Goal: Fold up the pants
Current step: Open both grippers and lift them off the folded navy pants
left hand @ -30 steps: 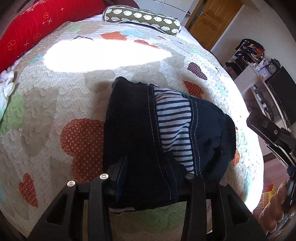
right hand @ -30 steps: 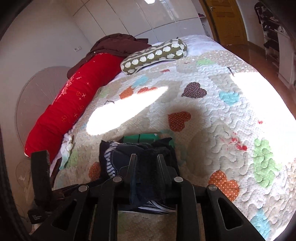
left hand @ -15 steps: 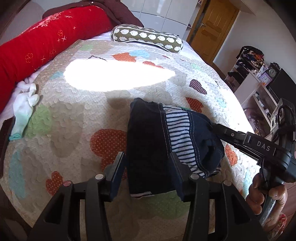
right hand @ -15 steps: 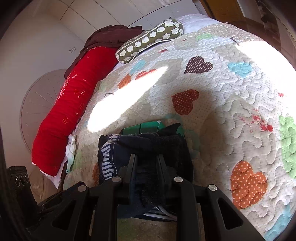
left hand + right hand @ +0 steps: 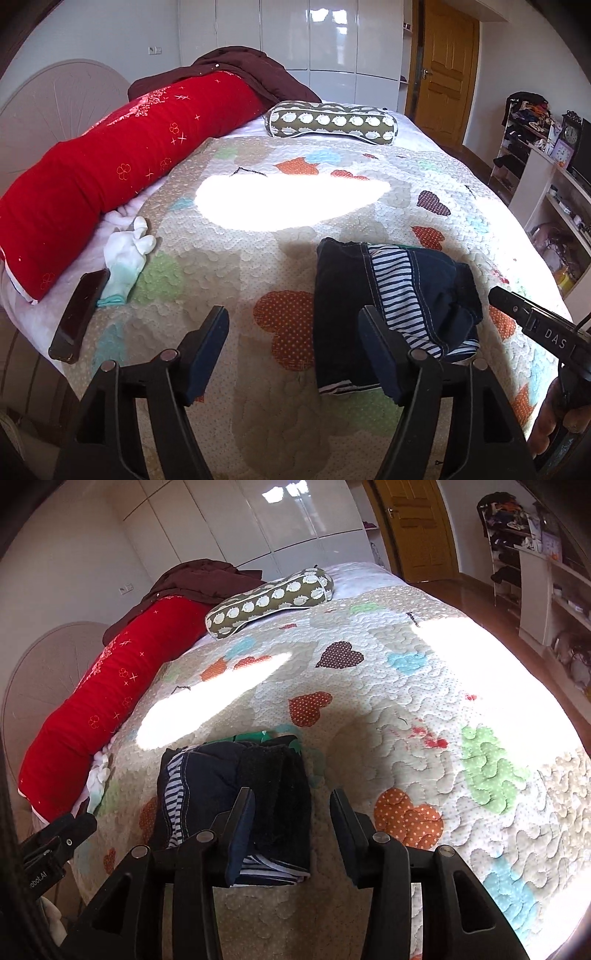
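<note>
Navy folded pants (image 5: pixel 391 306) with a striped lining, lying in a compact bundle on the heart-patterned quilt (image 5: pixel 258 258) of the bed, near its front edge. Left tongs (image 5: pixel 295 350): spread wide, holding nothing, just left of the bundle. Right tongs (image 5: pixel 291 823): spread, empty, at the bundle's right edge; red bolster (image 5: pixel 110 177) and white glove (image 5: pixel 127 254) well apart.
</note>
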